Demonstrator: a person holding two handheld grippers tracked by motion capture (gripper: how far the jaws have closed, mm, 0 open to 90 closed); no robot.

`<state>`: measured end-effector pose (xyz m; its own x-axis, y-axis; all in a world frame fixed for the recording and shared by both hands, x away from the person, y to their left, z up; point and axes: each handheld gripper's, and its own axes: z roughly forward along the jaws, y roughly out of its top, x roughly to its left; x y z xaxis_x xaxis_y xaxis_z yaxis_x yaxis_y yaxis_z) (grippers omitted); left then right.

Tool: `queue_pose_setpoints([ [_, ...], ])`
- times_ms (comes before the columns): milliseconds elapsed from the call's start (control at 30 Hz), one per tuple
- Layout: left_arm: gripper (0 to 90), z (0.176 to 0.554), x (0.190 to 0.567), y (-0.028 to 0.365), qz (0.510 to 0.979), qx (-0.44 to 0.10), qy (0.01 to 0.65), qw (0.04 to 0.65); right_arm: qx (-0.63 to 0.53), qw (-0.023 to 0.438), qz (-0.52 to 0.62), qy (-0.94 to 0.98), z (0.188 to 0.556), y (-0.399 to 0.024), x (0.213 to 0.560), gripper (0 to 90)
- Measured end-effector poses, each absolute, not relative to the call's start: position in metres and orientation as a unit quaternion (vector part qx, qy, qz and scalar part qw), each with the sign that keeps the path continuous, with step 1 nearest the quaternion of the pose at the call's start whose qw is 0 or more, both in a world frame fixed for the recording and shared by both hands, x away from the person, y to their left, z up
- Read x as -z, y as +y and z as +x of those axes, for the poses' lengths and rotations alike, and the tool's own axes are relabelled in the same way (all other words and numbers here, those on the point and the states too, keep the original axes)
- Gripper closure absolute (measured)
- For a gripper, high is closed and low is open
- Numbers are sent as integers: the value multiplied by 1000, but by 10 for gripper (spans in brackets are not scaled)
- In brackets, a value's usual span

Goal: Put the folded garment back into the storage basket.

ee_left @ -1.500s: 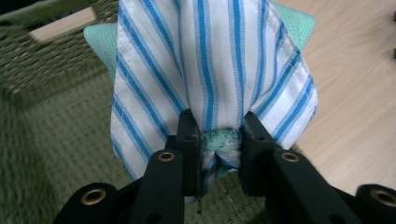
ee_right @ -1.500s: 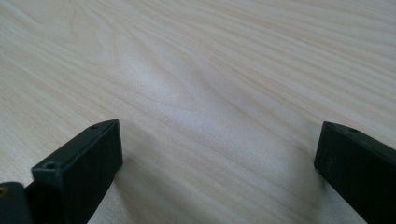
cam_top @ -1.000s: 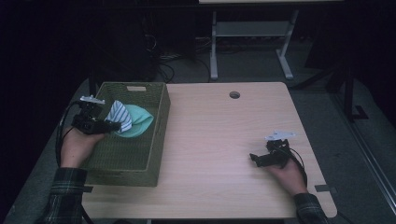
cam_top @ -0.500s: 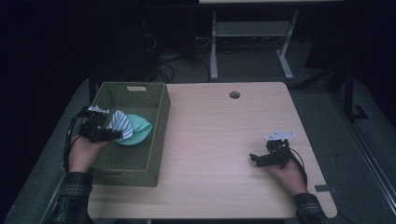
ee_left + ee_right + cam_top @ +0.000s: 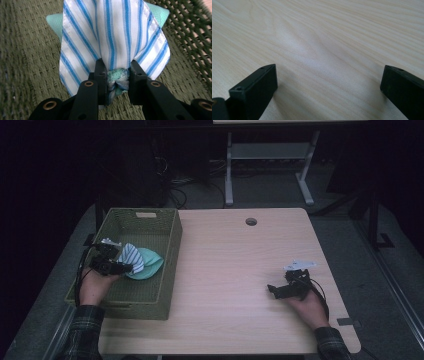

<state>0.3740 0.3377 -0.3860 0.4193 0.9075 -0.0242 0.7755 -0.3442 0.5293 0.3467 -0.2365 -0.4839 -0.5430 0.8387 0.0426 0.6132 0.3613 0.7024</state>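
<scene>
Left gripper view looks along the left gripper, whose 2 jaws are clamped on a bunched striped cloth with a mint cloth folded inside, both hanging just over the woven floor of the basket. Directly below the jaws lies basket floor, so lowering and letting go looks like the coming move. On the bare table, well apart, the right gripper rests with jaws wide and nothing between them.
</scene>
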Motion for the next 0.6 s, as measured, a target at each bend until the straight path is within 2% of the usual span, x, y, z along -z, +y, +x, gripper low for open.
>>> queue_pose_setpoints([
  [433,710,380,402,337,812,-115,527,223,-343,164,449,809,347,-237,484,5],
  [500,690,381,403,337,813,-114,527,220,-344,164,449,808,347,-236,484,5],
  [600,608,381,405,336,814,-111,527,217,-344,164,448,809,347,-236,484,5],
])
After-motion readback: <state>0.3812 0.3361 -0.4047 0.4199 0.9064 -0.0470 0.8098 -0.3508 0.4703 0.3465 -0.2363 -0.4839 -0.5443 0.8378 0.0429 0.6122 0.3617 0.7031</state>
